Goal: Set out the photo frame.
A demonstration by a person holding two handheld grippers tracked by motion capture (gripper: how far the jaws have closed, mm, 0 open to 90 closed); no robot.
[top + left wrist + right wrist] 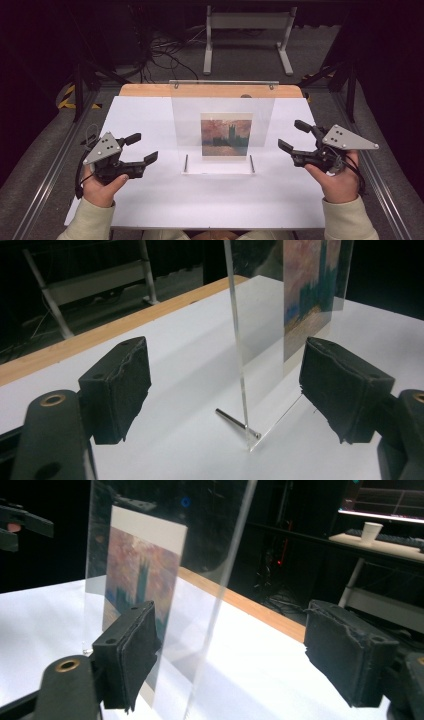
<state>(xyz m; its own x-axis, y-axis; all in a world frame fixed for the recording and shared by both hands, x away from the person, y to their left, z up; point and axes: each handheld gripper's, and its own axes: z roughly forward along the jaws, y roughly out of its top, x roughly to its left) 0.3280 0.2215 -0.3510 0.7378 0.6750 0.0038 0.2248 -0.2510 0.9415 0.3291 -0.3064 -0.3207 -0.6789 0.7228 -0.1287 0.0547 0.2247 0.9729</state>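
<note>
A clear acrylic picture stand [222, 102] stands upright at the middle of the white board [150, 200], resting on two thin metal pins [186, 163]. It holds a print of a painted sunset skyline [226, 134]. My left gripper [145, 147] hovers to the left of it, jaws open and empty. My right gripper [290, 135] hovers to its right, also open and empty. In the left gripper view, the stand's edge [240, 340] and one pin [235, 421] lie ahead between the open jaws [232, 390]. The right gripper view has the stand [210, 555] ahead of the open jaws [240, 655].
The board lies on a wooden table whose far edge [145, 90] shows behind the stand. A white metal frame [247, 22] and cables [165, 52] sit on the floor beyond. Metal rails [380, 185] run along both sides of the table. A paper cup [371, 531] stands on a far desk.
</note>
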